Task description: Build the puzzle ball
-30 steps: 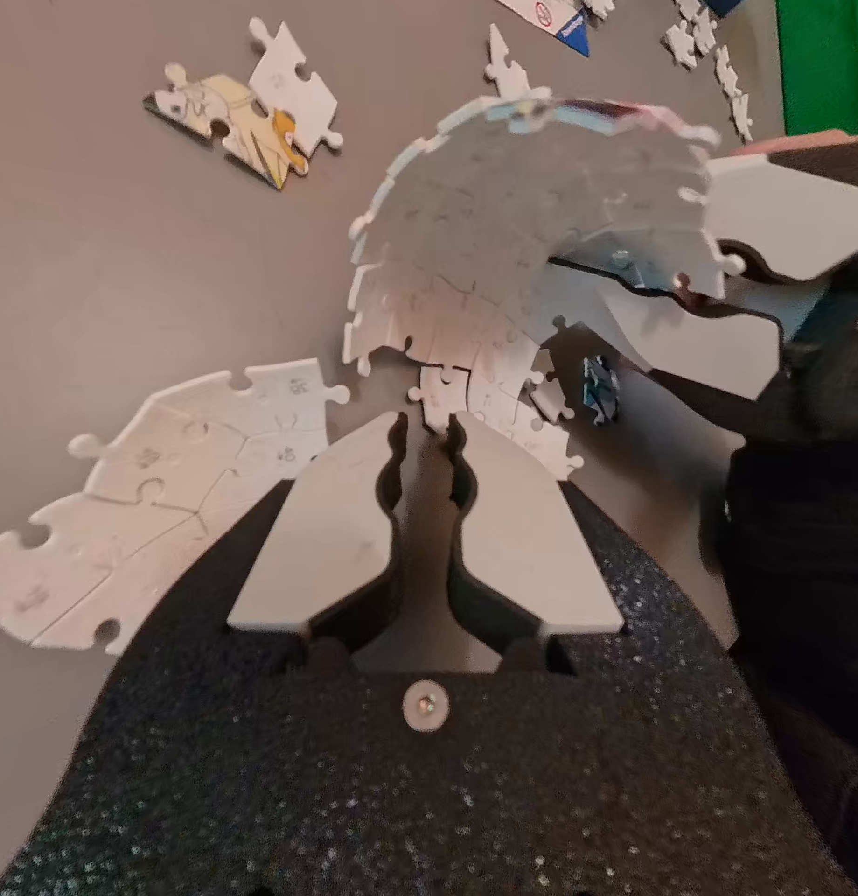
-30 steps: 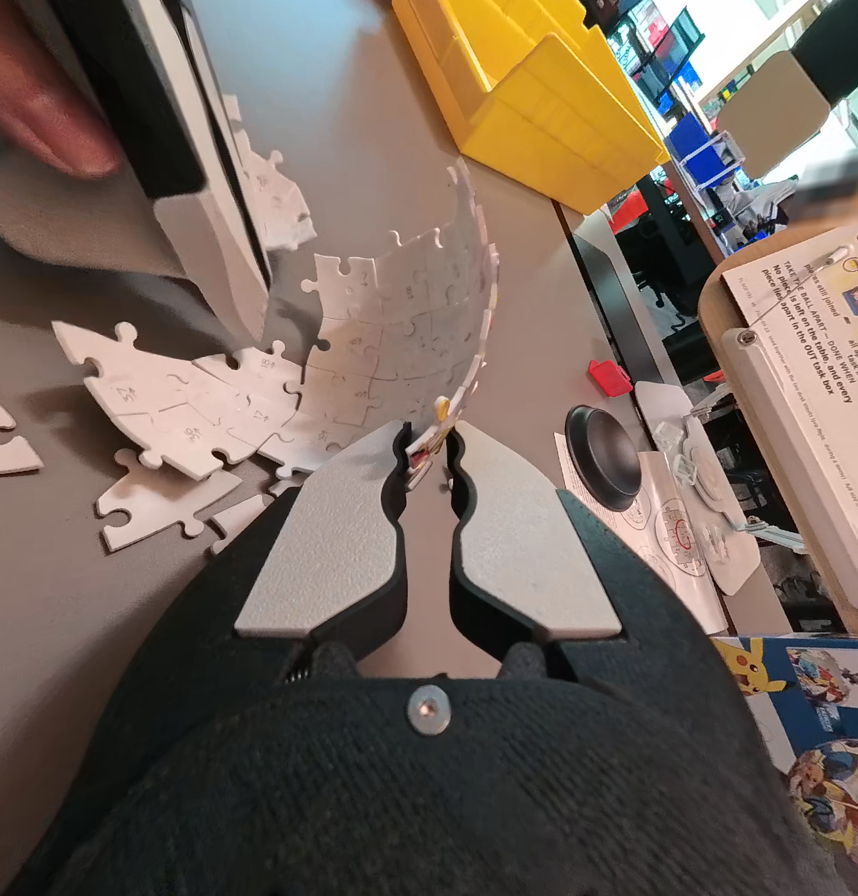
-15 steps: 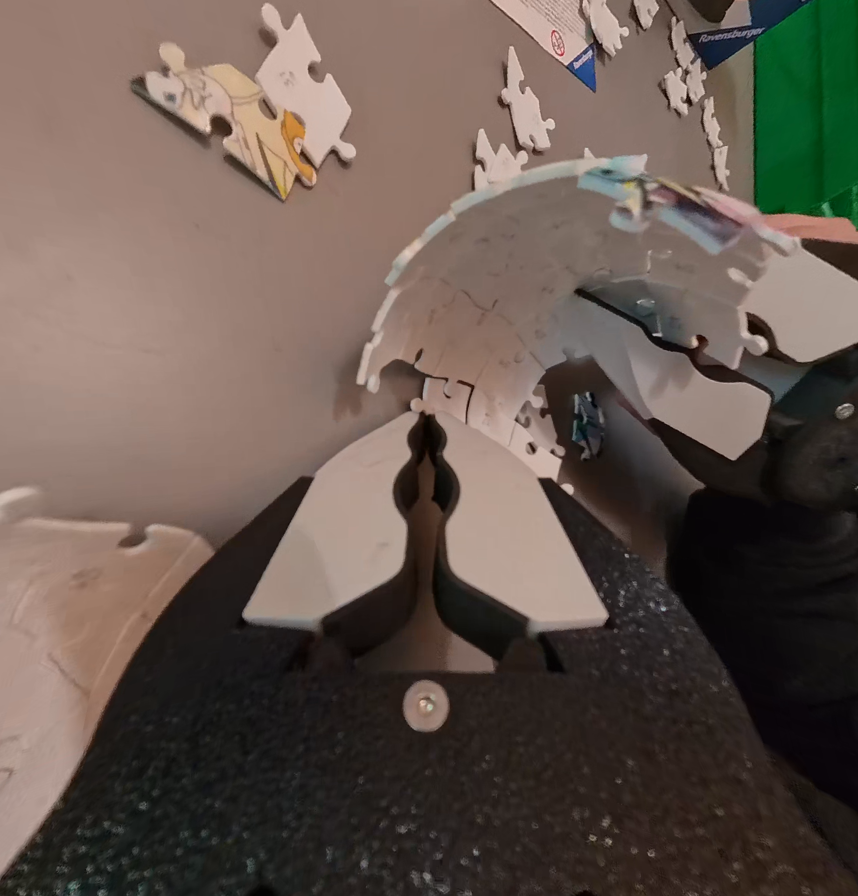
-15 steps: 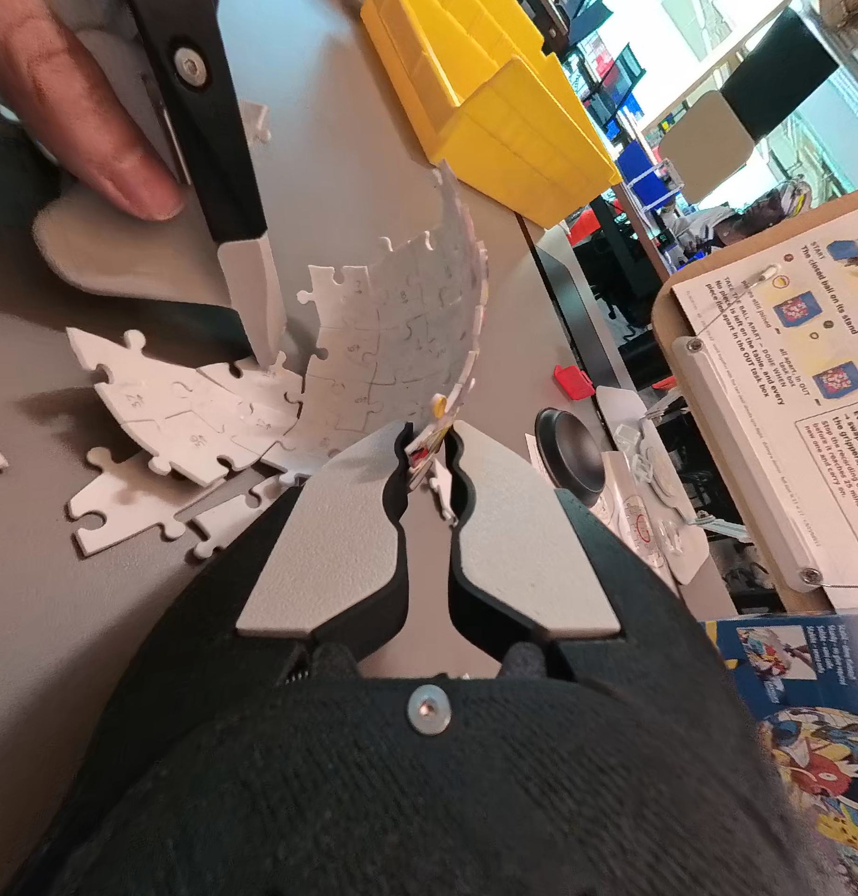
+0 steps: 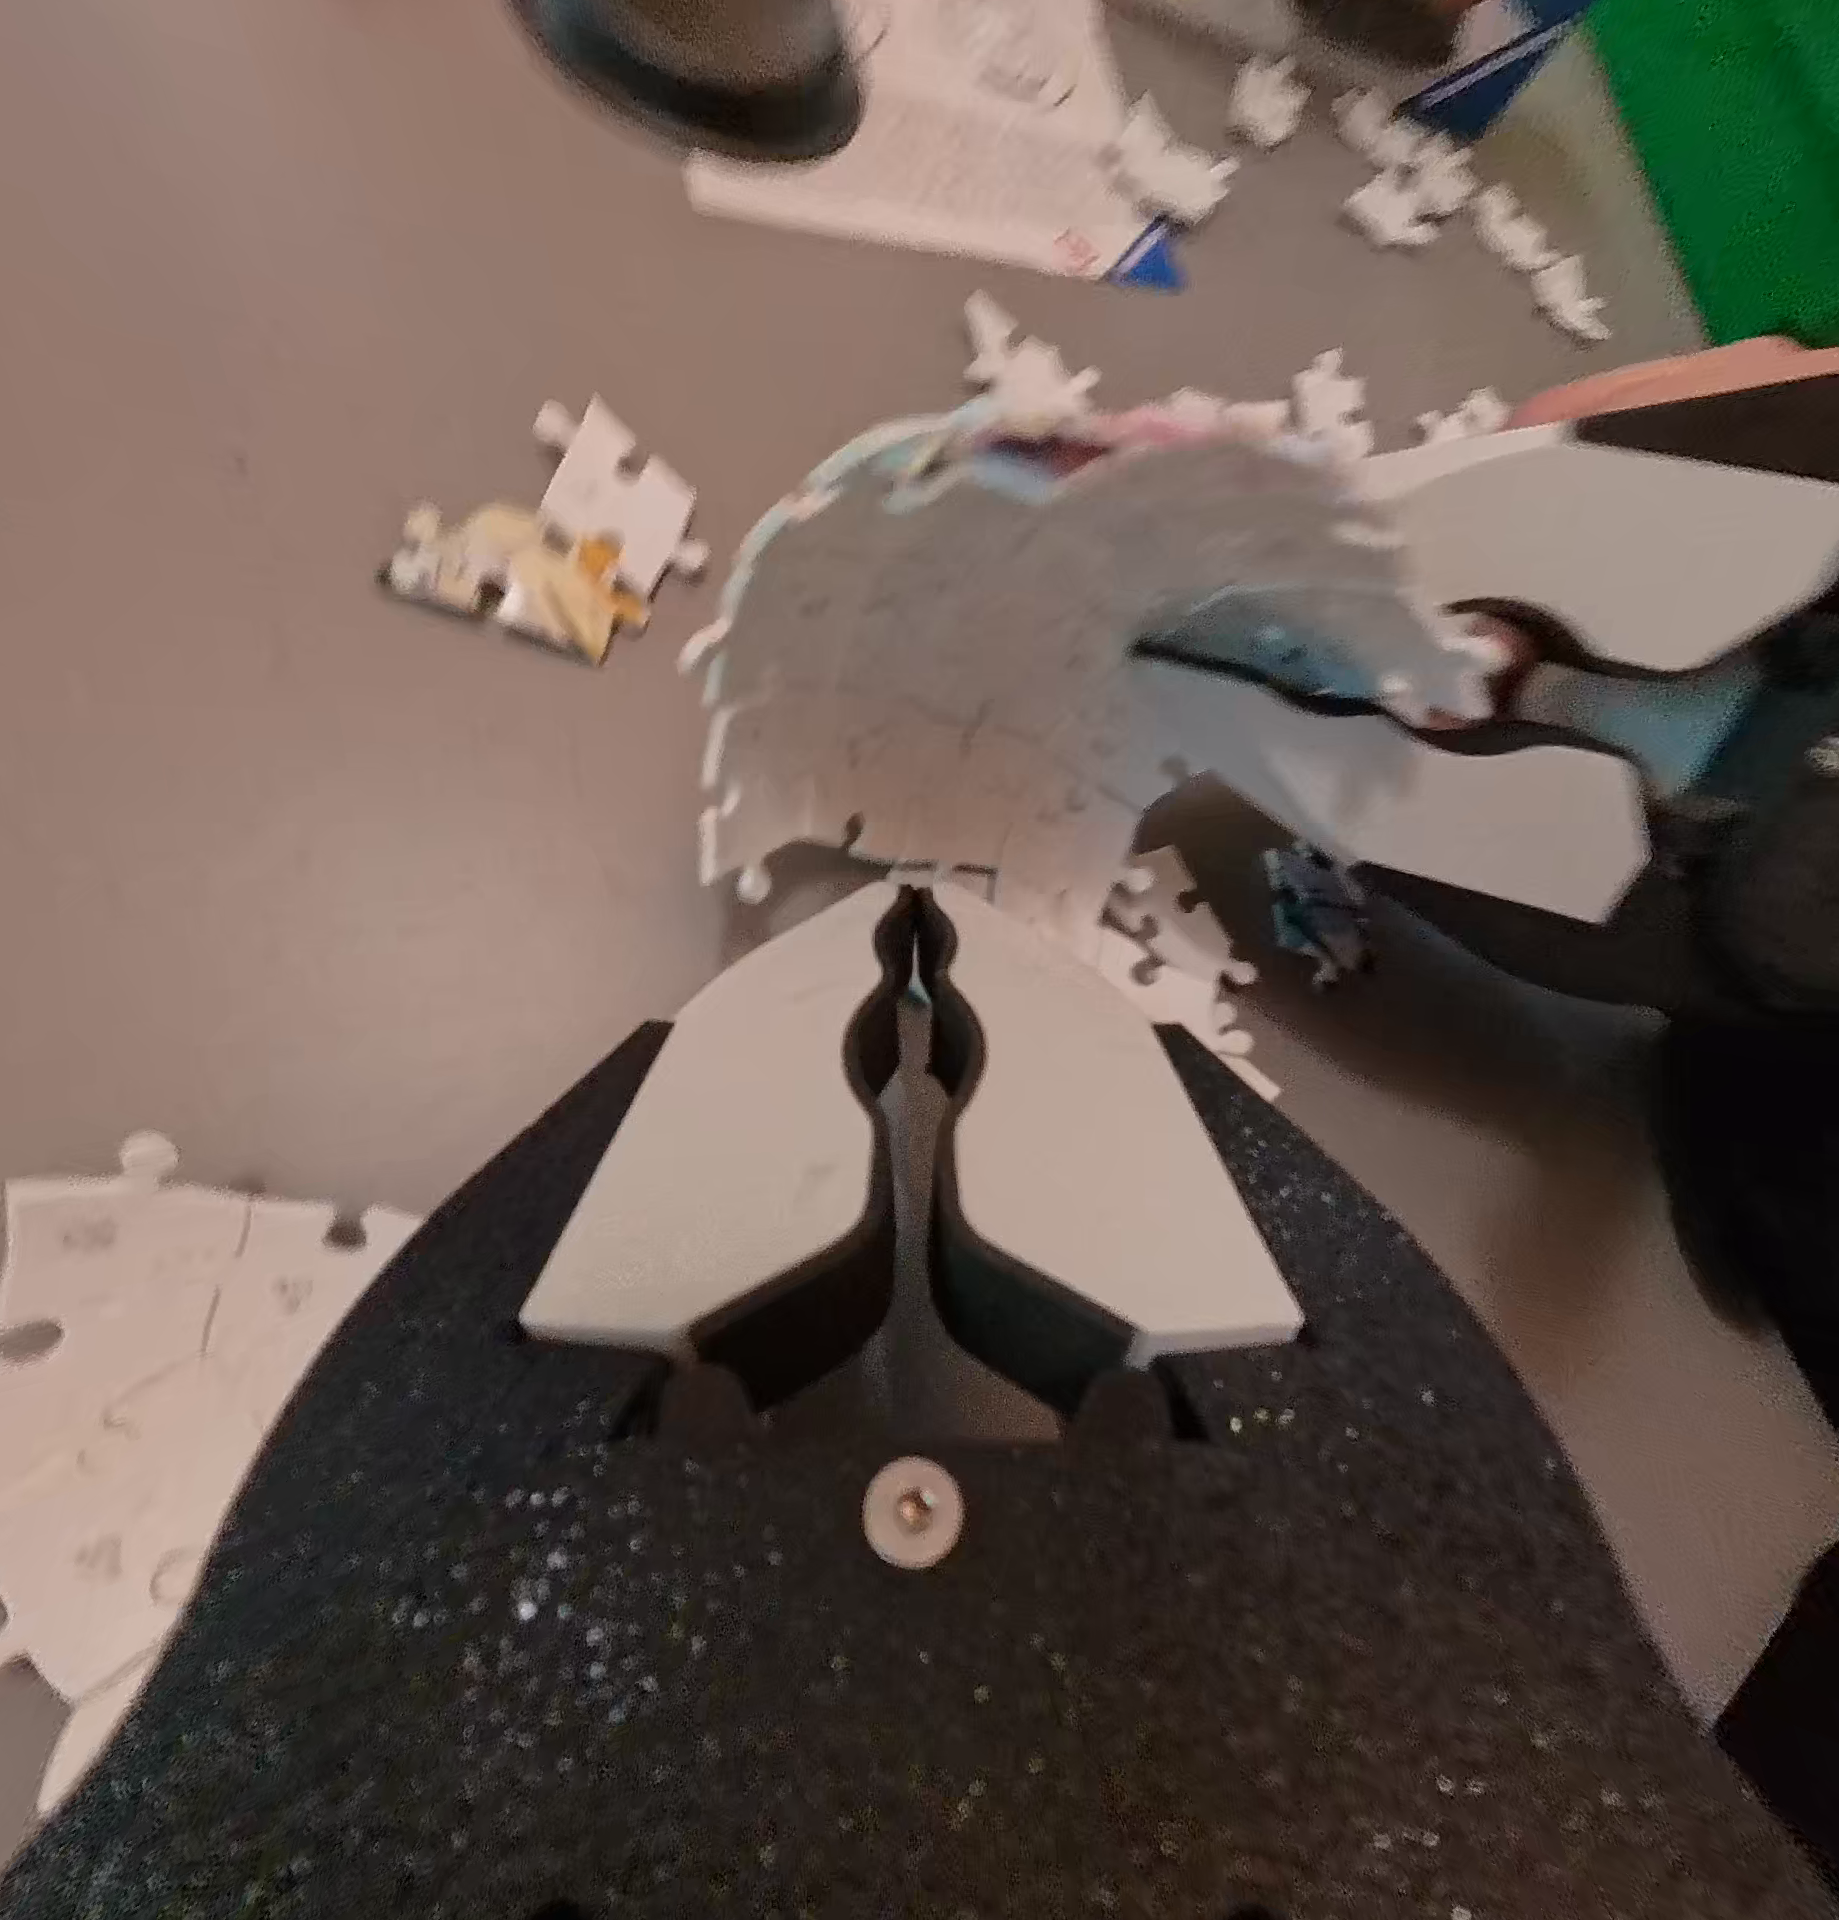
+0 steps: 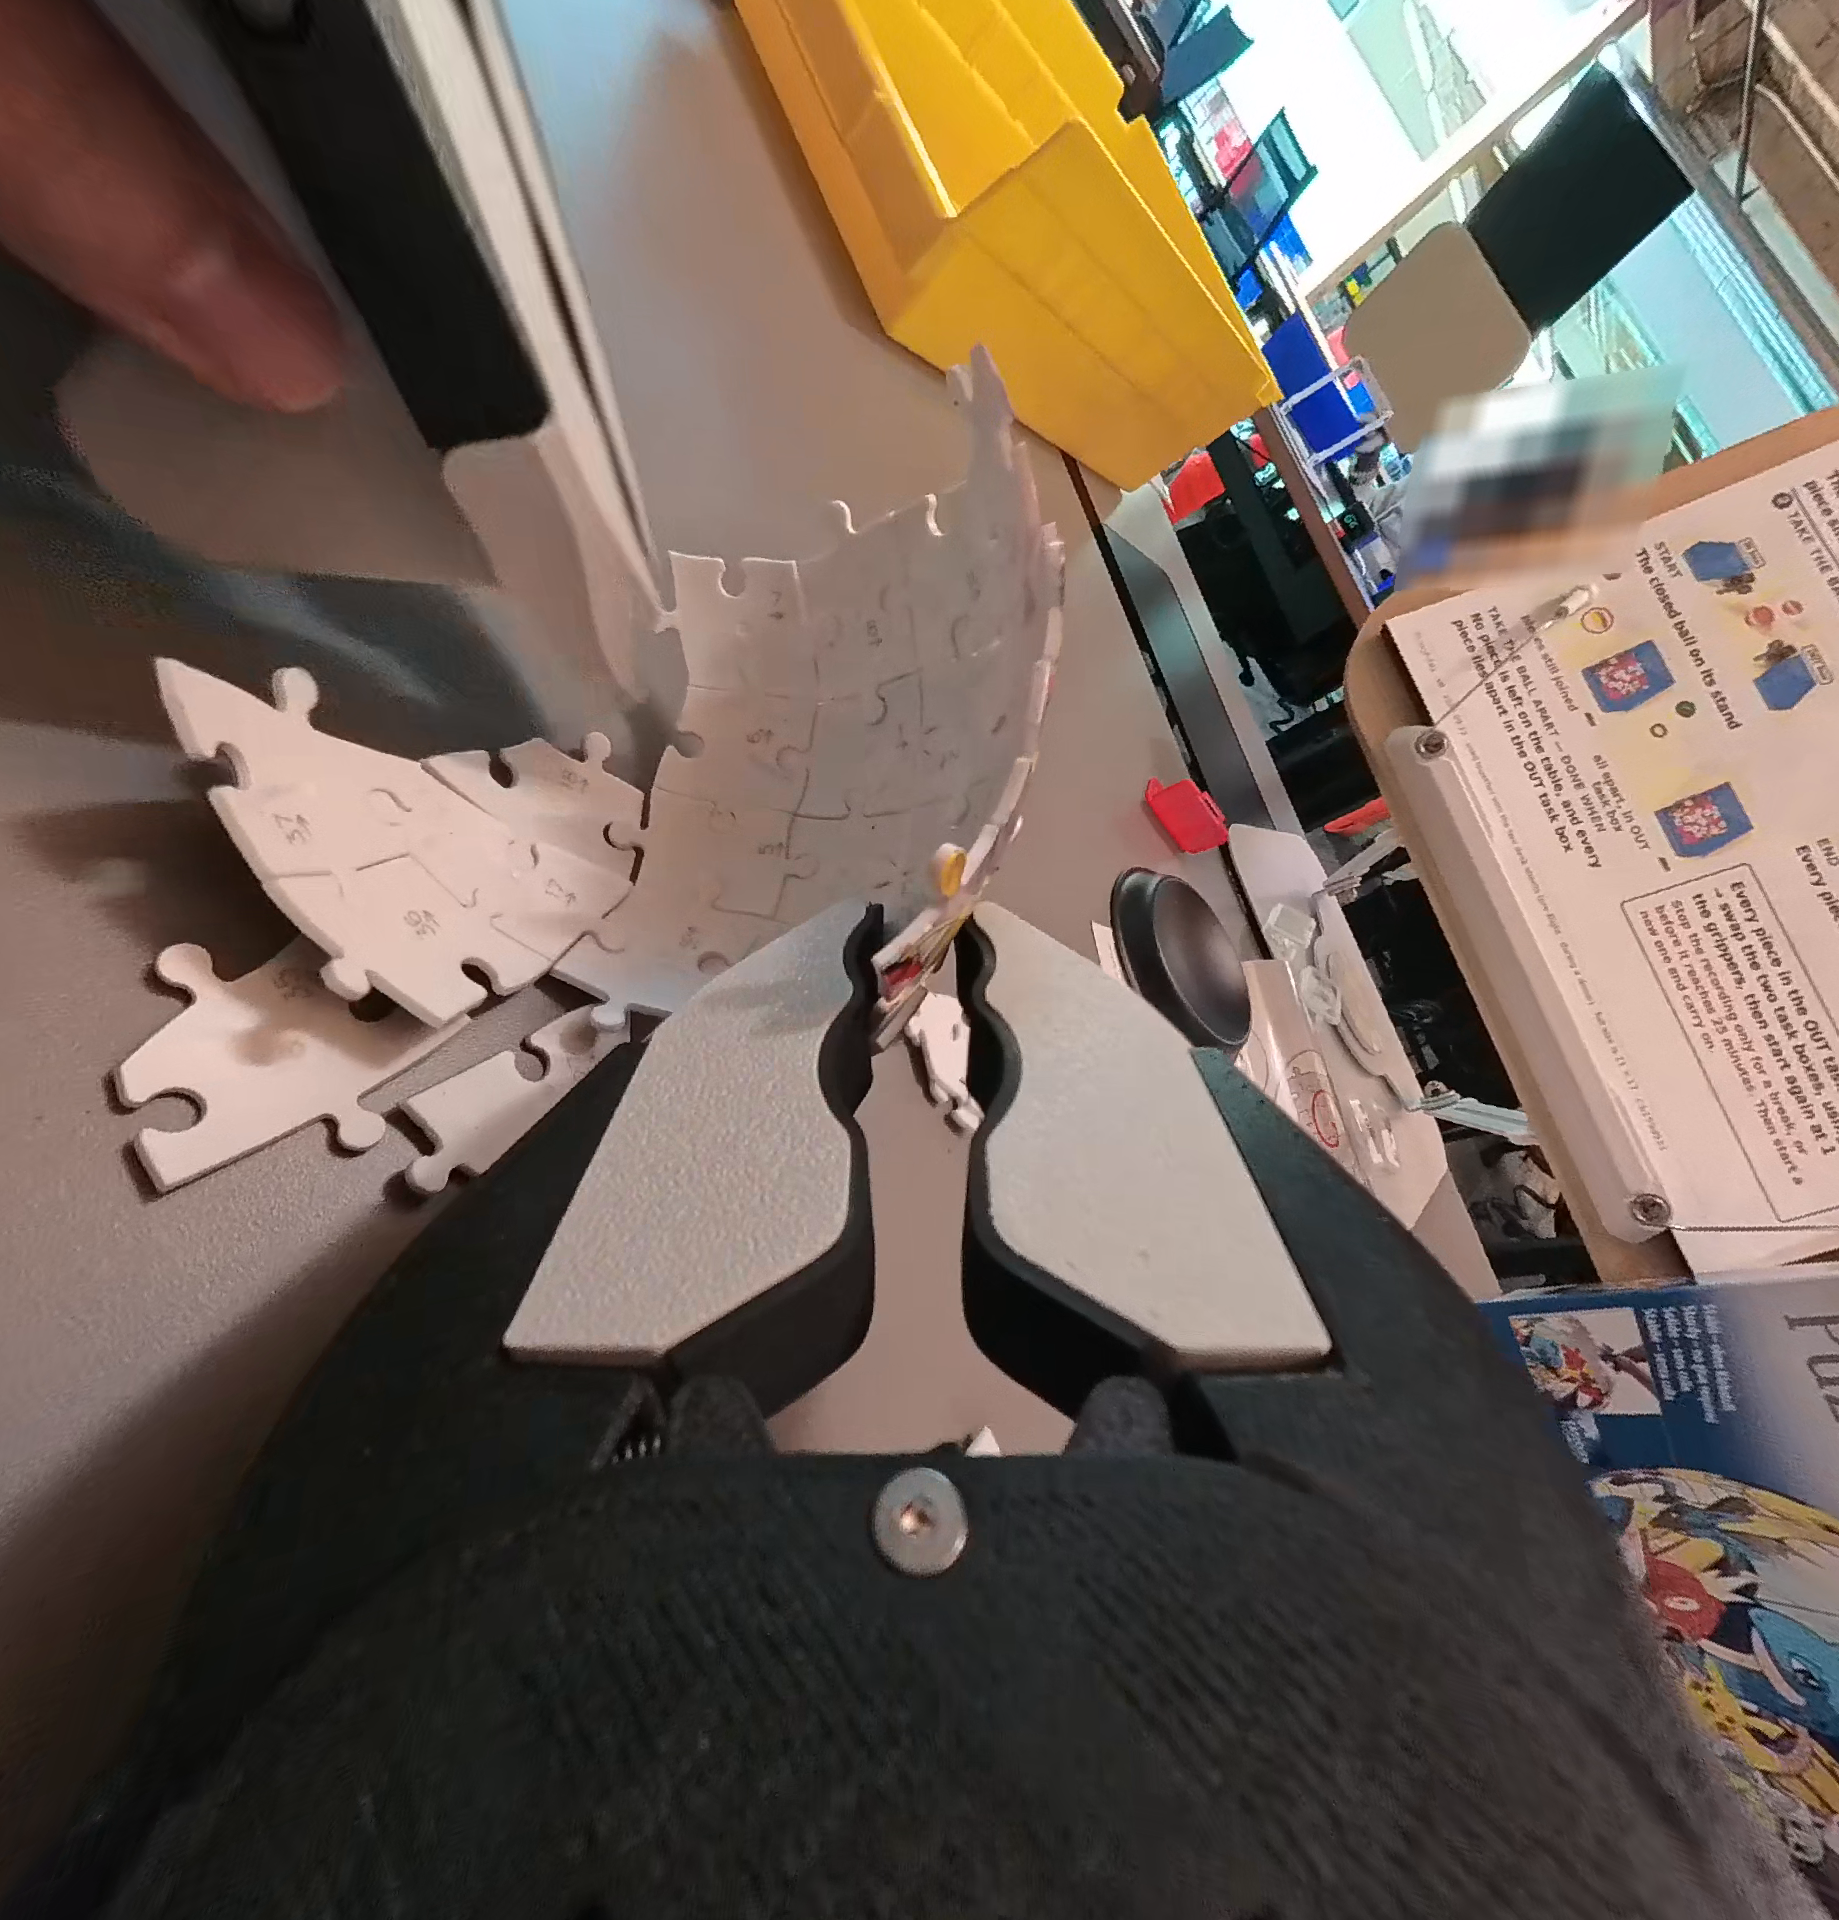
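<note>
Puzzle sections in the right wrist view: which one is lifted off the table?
The curved white bowl-shaped shell, standing upright with its rim pinched in the right gripper jaws. The flat white fan-shaped section lies beside it.

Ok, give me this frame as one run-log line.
stage: assembling shell | right gripper: shut on curved puzzle shell rim | left gripper: shut, empty, at shell's lower edge | flat section: on table, unattached

My right gripper (image 6: pixel 920 935): jaws pinched nearly together, thin edge clamped at tips. My left gripper (image 5: pixel 915 928): jaws closed, tips meeting, whether anything sits between them unclear. Finger (image 6: pixel 156 249) on left gripper's side.
</note>
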A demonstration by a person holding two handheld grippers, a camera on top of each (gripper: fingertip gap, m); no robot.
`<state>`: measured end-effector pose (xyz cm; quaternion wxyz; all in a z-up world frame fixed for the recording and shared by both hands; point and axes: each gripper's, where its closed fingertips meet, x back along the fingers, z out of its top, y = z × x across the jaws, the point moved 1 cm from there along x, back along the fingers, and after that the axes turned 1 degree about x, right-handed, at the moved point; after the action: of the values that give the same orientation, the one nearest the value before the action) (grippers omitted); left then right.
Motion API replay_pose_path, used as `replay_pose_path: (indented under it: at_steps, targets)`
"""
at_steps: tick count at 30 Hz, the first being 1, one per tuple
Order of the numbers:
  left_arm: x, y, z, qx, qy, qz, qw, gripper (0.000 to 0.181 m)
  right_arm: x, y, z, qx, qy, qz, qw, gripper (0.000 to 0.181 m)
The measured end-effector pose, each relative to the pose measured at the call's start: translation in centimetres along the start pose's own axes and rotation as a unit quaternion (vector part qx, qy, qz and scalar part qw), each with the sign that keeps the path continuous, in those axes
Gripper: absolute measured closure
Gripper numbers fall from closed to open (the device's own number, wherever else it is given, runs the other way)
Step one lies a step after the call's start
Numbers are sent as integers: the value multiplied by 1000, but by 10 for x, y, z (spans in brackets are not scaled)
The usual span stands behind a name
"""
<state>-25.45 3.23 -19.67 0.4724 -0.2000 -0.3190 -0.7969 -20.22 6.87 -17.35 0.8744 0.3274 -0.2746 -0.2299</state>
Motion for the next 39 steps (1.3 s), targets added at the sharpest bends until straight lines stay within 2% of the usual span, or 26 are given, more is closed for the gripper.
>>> replay_pose_path:
  at_steps: [5,8,31,35,39]
  targets:
    - [-12,12,2,-188,-20,0,982,181,-1,0,-2,-12,-3,-1,1000,168]
    - [-19,8,1,-248,-43,11,968,181,-2,0,-4,-23,-5,1,1000,167]
    - [-32,4,-3,-286,-138,7,948,181,-10,-3,-21,-80,-43,48,995,164]
    - [-31,4,-2,-285,-138,1,949,181,-10,-2,-21,-86,-42,47,994,164]
    - [-18,5,14,-249,-93,-18,964,181,-10,-2,-20,-82,-33,53,995,165]
